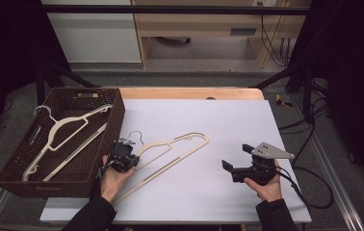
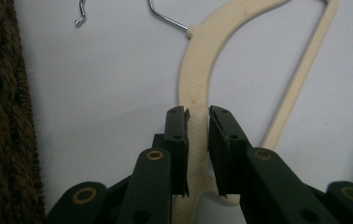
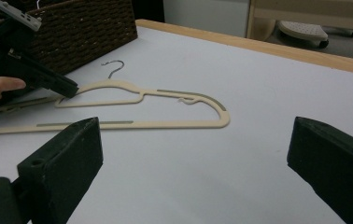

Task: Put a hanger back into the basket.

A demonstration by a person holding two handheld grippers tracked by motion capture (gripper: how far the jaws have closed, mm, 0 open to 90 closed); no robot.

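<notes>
A cream plastic hanger (image 1: 170,149) with a wire hook lies flat on the white sheet, hook towards the basket. My left gripper (image 1: 133,155) sits at the hanger's left shoulder, just below the hook. In the left gripper view the hanger's arm (image 2: 198,74) runs between the two black jaws, and the left gripper (image 2: 197,112) is shut on it. The right gripper view shows that left gripper (image 3: 72,89) at the hanger (image 3: 165,123). My right gripper (image 1: 235,156) rests to the right of the hanger, jaws wide open, nothing between them (image 3: 195,140).
A brown wicker basket (image 1: 117,103) stands at the table's left edge, right beside the left hand, and holds another cream hanger (image 1: 69,130). Its woven wall (image 2: 2,116) is close to the left jaw. A cable trails from the right gripper off the table's right side.
</notes>
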